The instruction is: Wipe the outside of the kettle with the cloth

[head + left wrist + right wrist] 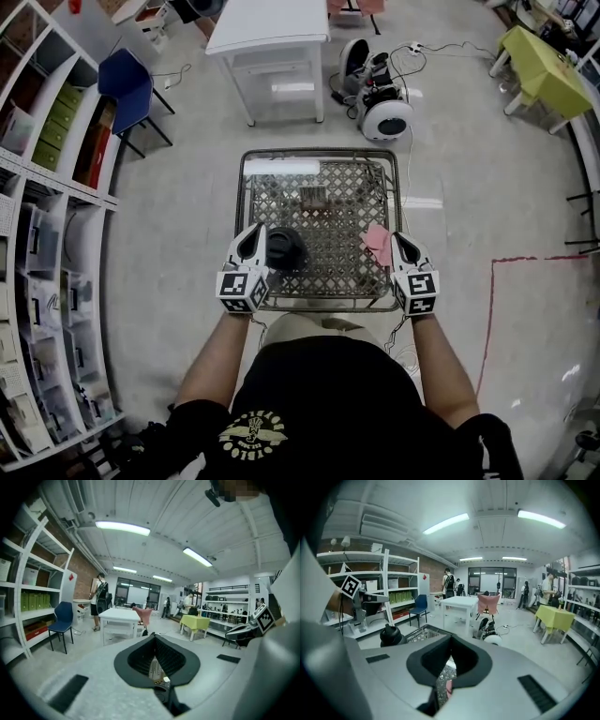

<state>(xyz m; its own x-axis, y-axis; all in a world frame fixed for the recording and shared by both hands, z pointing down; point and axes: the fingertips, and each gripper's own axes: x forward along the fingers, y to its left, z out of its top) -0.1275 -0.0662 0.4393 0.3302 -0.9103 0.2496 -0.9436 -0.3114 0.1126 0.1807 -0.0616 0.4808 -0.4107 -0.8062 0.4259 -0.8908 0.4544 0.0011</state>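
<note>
Looking for writing, you get little that reads. The marker cube (242, 291) at the back of each of your tongs carries bold black-and-white square patterns. The round yellow emblem (251, 433) on your black shirt has lettering around it, too small to make out. The labels on the pale storage boxes (37, 246) in the white shelving (70, 202) at your left are likewise too small to read.

Your two bare forearms (220, 352) reach forward side by side over the near edge of the metal-framed wire-mesh desk (323, 154), one toward each front corner. Both tools point ahead and only slightly downward, so their own cameras look out across the room.

Your left tongs (259, 228) have their tips together with nothing pinched between them. The squat black kettle with a knobbed lid (284, 249) stands upright on the mesh at the near left, just beside those tongs on their inner side. In the right gripper view the left tool hangs above it and a little to one side, apart from it.

Your right tongs (396, 235) are closed right down too. The small pink cloth (378, 242) lies on the mesh at the near right, just inside them. In the right gripper view a strip of pink shows through the slit under the closed pads, lower down, and the pads meet with none of it between them. Kettle and cloth sit apart, with bare mesh between.
</note>
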